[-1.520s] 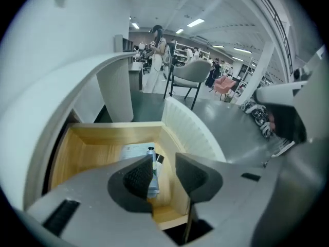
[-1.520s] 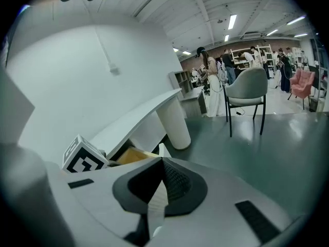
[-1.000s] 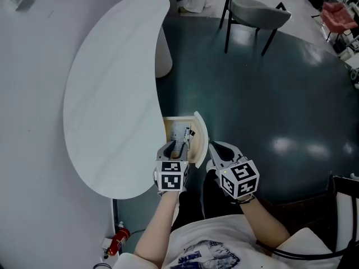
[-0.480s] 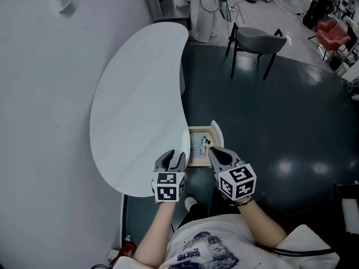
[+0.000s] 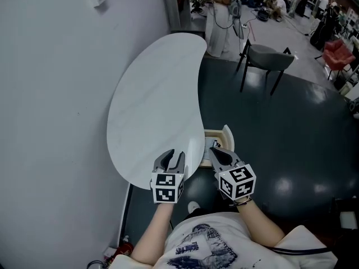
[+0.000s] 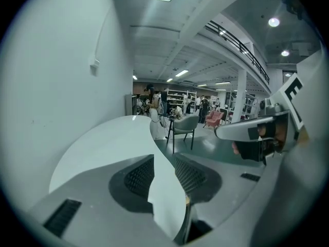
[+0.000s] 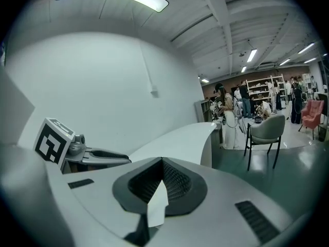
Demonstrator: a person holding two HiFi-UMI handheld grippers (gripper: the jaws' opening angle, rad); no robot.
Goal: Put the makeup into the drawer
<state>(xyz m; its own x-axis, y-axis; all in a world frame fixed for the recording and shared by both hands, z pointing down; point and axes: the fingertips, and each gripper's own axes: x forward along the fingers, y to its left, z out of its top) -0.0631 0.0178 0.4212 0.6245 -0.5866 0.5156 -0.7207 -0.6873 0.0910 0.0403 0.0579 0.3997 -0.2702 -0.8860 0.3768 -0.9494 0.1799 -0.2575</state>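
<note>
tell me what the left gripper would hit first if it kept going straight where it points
Most likely the white tabletop: the left gripper angles down over its near edge. Its jaws, just eased closer, stand apart with nothing between them. Depth is unclear.

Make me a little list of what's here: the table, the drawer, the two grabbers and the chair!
table: white, bean-shaped, beside the wall
drawer: pulled open under the table's near edge; contents too small to tell
left gripper: above the table's near edge; fingers apart, just closed a little, nothing between them
right gripper: above the drawer; fingers together, holding nothing
chair: grey, on the dark floor past the table
</note>
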